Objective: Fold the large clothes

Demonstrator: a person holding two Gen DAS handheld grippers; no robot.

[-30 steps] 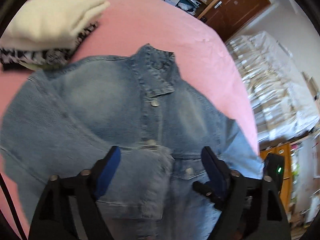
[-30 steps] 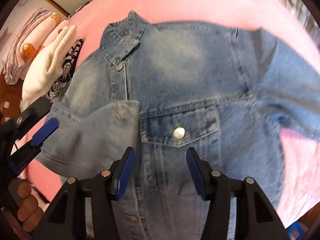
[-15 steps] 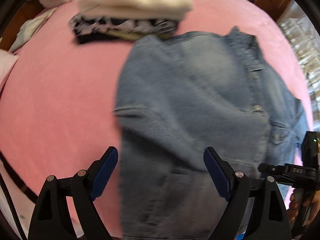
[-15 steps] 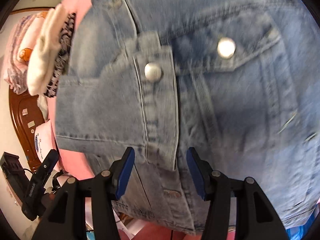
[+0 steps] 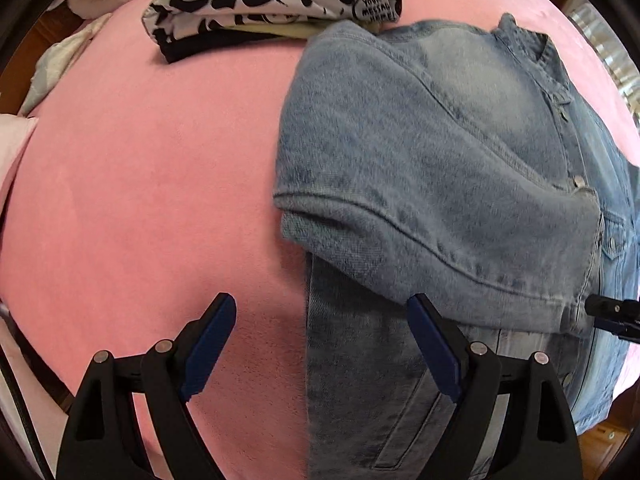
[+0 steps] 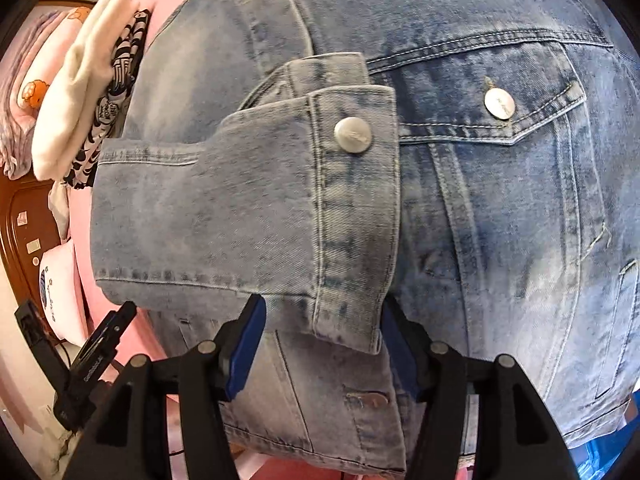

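The sleeve (image 6: pixel 248 216) lies folded across the jacket (image 5: pixel 440 140) to narrow it — right gripper (image 6: pixel 320 344) just opening off the cuff, left gripper (image 5: pixel 320 344) spread, empty.

A pink bed (image 5: pixel 132 200) carries everything. A denim jacket (image 5: pixel 440 168) lies spread toward one side, a sleeve folded across its front. Near the far edge sits a stack of folded clothes (image 5: pixel 272 12), touching the jacket's shoulder.
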